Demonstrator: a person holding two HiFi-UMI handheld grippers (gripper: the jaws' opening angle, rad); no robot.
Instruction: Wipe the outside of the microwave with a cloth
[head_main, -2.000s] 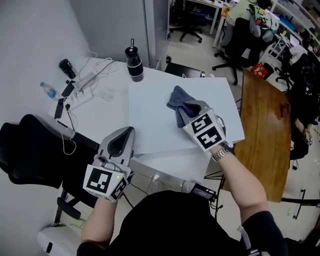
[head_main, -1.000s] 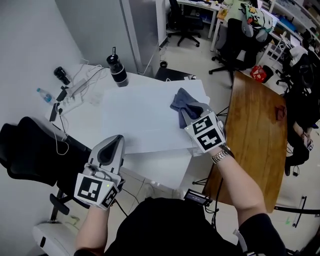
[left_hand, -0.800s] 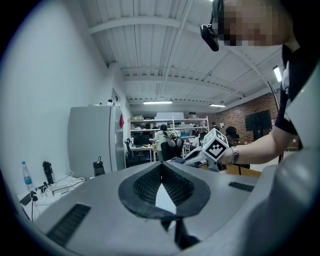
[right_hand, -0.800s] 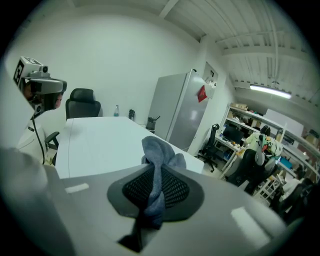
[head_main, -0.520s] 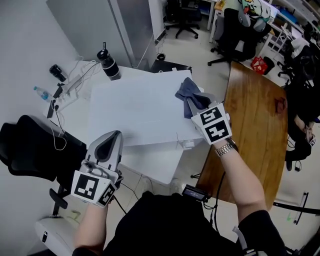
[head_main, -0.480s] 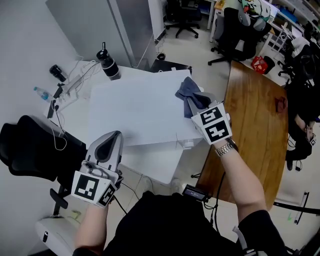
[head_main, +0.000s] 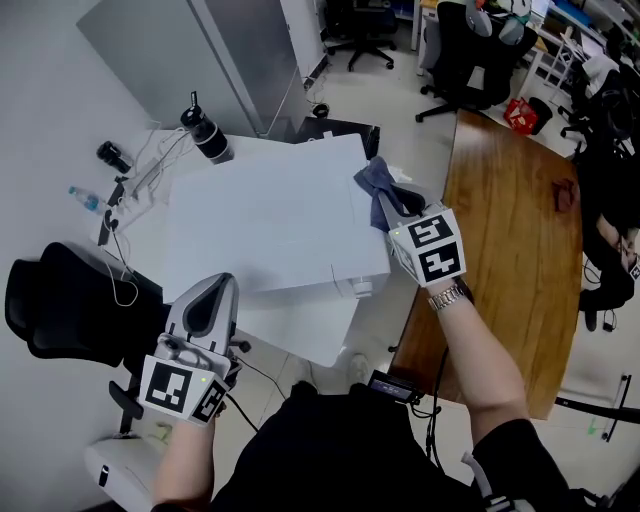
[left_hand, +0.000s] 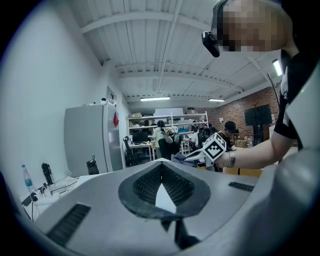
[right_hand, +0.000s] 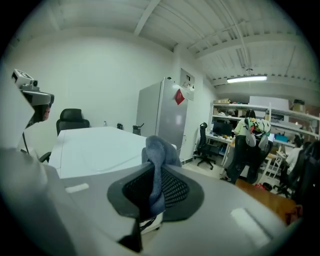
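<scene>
Jaws of the right gripper (right_hand: 152, 189) pinch a bunched, blue-grey cloth (right_hand: 159, 149).

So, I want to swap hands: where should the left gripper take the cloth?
Probably by the loose bunch of the cloth that sticks out past the right gripper, coming across the microwave top. That end is free; the rest is pinched in shut jaws. The left gripper, now shut, must open first.
</scene>
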